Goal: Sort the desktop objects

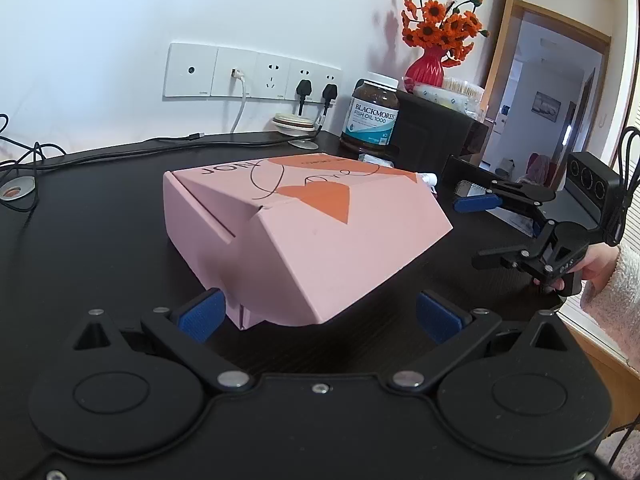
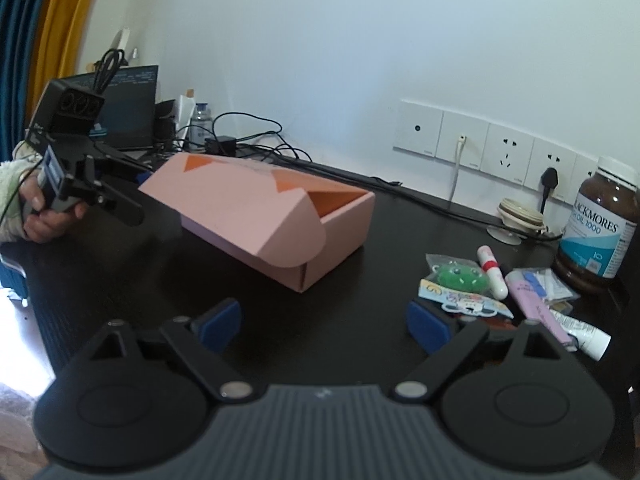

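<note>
Box (image 1: 304, 232) lies half-lidded just ahead of the left gripper (image 1: 320, 314), whose fingers gape empty. Right gripper (image 2: 324, 324), likewise spread and empty, nears the clutter (image 2: 496, 288); next, probably, pick one item.

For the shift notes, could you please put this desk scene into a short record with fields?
surface: dark desk
box: pink box, lid partly raised
loose items: green toy packet, white and red tube, lilac tube, beside the box
jar: fish oil bottle, upright by the wall
left gripper: open, at the box's near edge
right gripper: open, nothing between its fingers
</note>
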